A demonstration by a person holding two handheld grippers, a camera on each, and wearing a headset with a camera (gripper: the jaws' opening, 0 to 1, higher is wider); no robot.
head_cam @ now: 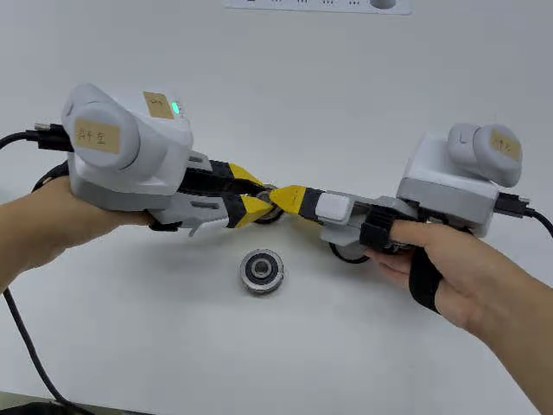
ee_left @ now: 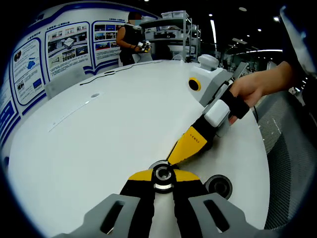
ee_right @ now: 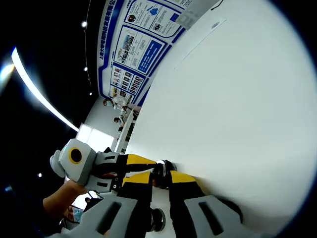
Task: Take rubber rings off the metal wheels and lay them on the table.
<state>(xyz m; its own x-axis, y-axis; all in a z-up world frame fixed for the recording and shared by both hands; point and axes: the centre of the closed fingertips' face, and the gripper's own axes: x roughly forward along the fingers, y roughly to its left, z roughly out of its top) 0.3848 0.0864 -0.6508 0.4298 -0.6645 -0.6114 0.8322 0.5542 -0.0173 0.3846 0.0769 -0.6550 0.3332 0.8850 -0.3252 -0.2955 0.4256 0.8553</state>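
A small metal wheel with a black rubber ring is held just above the white table between both grippers. My left gripper comes in from the left and is shut on the wheel. My right gripper comes in from the right, its yellow tips closed on the wheel's rim, apparently on the rubber ring. In the left gripper view the right gripper touches the wheel from above. A second wheel with its ring on lies flat on the table in front of them.
A dark ring or wheel lies partly hidden under the right gripper's body. The loose wheel sits close to the right of my left jaws. The white table stretches far behind. A black cable trails off at the left.
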